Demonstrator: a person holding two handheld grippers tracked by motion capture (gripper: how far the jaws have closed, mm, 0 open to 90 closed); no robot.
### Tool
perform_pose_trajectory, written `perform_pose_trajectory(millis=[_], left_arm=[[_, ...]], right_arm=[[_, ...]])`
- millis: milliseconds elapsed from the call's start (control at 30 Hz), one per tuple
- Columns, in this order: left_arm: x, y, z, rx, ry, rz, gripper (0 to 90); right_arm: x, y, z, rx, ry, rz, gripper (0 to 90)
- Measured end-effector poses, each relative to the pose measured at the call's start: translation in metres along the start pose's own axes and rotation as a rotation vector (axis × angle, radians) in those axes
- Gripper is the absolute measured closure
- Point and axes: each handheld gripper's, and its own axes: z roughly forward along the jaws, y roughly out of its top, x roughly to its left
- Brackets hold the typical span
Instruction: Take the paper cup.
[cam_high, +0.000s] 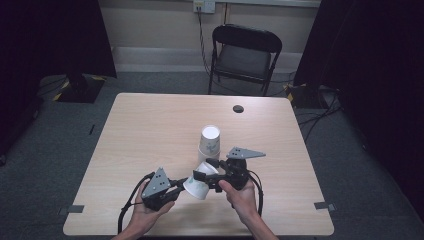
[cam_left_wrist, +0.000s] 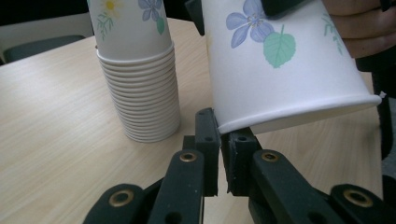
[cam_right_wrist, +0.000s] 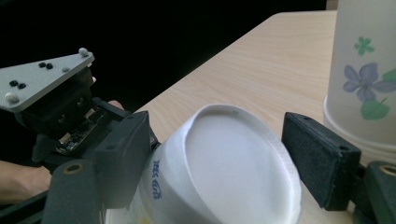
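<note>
Left tongs (cam_high: 176, 189), held low over the near part of the table (cam_high: 150, 125), jaws drawn nearly together and pinching the rolled rim of a single flowered paper cup (cam_high: 199, 184). The cup lies tilted between both tools, off the table. Right tongs (cam_high: 212, 172), jaws spread around the cup's base end, one pad against its side wall. Behind, just beyond the held cup, an inverted stack of matching cups (cam_high: 209, 142) stands upright on the table.

We note two black grippers, left (cam_high: 176, 190) and right (cam_high: 206, 171), each topped by a grey three-cornered plate with dark dots, brass-ringed pivots, black cables trailing, forearms bare.
</note>
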Motion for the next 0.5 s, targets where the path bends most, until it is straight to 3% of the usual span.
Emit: perform_pose_trajectory(millis=[67, 233, 500], left_arm=[[0.0022, -0.0005, 0.0001, 0.002, -0.010, -0.020, 86.0], [0.0060, -0.0012, -0.0002, 0.004, -0.024, -0.061, 86.2], [0.0077, -0.0029, 0.0010, 0.023, -0.029, -0.072, 86.5]], right_arm=[[0.0013, 0.0007, -0.0004, -0.003, -0.007, -0.026, 26.0], [0.0023, 0.0012, -0.0018, -0.011, -0.012, -0.039, 28.4], [0.0030, 0.0059, -0.0092, -0.053, -0.011, -0.060, 29.1]])
